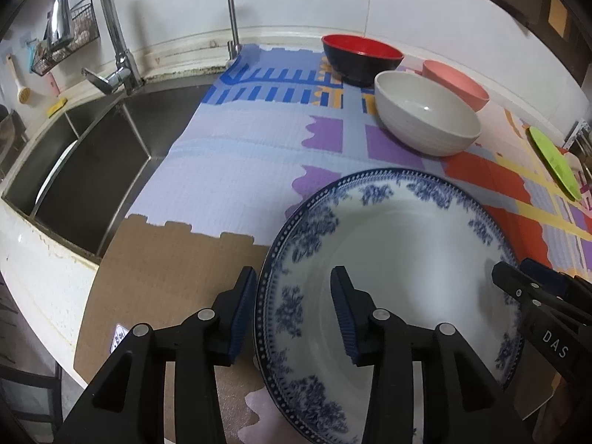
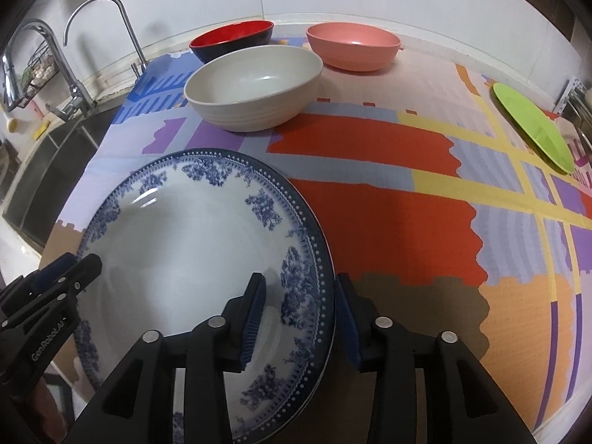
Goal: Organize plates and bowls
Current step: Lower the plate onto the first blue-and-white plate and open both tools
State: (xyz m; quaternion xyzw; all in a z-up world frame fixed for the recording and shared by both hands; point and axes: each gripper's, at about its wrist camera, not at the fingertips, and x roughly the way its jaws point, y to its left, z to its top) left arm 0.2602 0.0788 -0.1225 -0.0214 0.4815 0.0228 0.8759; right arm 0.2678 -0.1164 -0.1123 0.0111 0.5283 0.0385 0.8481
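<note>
Left wrist: our left gripper (image 1: 292, 314) straddles the round blue-and-white porcelain plate (image 1: 399, 259) rim, jaws open; bowls at one o'clock.
Right wrist: right gripper (image 2: 299, 320) likewise, unclamped.
Risk: uneven clamping tips the plate.

Blue-patterned plate (image 1: 399, 259): near rim cut off by the frame's bottom edge in both views.
Green plate (image 2: 532, 125): far right, right edge hidden behind a rack.
Wire basket (image 1: 66, 37): contents too small to identify.
White dish in the sink (image 1: 51, 177): mostly hidden by the divider.
</note>
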